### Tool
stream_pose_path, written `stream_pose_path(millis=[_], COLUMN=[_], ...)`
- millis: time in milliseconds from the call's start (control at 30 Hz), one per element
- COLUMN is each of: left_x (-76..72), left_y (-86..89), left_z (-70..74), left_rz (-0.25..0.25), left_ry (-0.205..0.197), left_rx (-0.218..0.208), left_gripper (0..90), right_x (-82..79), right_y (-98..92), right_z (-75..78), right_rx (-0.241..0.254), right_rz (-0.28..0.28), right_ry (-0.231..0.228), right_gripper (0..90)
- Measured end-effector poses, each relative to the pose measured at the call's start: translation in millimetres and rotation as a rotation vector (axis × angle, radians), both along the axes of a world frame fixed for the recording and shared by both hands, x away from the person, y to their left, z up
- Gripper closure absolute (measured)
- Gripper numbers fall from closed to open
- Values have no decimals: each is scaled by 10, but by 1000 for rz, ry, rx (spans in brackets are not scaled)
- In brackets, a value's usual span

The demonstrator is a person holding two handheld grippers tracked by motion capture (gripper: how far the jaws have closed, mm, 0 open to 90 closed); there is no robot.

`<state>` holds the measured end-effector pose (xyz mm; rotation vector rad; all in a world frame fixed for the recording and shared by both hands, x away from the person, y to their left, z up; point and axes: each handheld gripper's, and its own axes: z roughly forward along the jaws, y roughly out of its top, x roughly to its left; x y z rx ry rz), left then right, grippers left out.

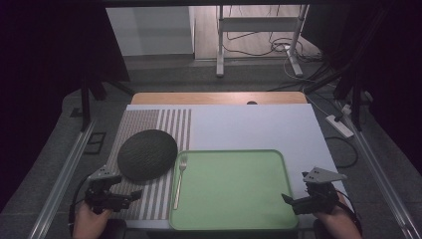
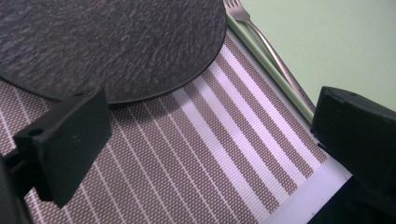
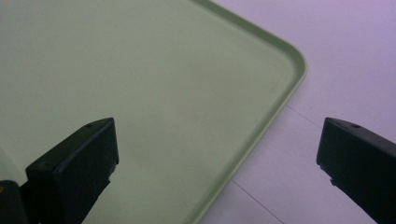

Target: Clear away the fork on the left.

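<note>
Between the spread jaws of the left gripper (image 2: 205, 154) lies a striped woven placemat (image 2: 196, 154), and just beyond their tips sits the near rim of a round dark plate (image 2: 112, 42) with a rough, slate-like surface. Both jaws stand wide apart and hold nothing. Past the right-hand jaw, a slim metal fork (image 2: 266, 46) lies along the raised edge of a pale green tray (image 2: 327, 42), its tines pointing away.

The right gripper (image 3: 217, 154) is likewise released and empty, its jaws straddling the rounded corner of the tray's rim, with smooth tray floor under one jaw and the bare white bench (image 3: 327, 56) under the other.

From the high view, the left gripper (image 1: 133, 195) hovers low near the plate (image 1: 147, 154), so the plate looks like the piece about to be taken, probably for the tray (image 1: 281, 199).

To do that well, the jaws should come in flat and low, one sliding under the rim and one over it, since the plate is thin and shallow with little to bite on. Its gritty finish should give friction, but the weight will hang far from the pinch, so a deep bite and a level lift seem wise. The fork (image 1: 180, 179) lies close to the plate's edge; swinging wide of it avoids a knock.
</note>
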<state>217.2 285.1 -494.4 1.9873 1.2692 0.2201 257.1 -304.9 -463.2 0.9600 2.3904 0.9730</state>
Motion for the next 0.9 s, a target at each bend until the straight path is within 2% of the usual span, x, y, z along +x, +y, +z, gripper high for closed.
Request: stream_pose_path(millis=[533,900], left_x=[-91,-121], left_y=[88,129], left_z=[-11,-19], left_rz=[9,13], left_ry=[19,28], left_rx=[10,-3], left_gripper=[0,0], right_x=[-9,-12], right_y=[17,29], right_z=[-2,-6], right_rx=[-11,-22], right_rz=[17,31], right_ry=[-1,-2], right_gripper=[0,0])
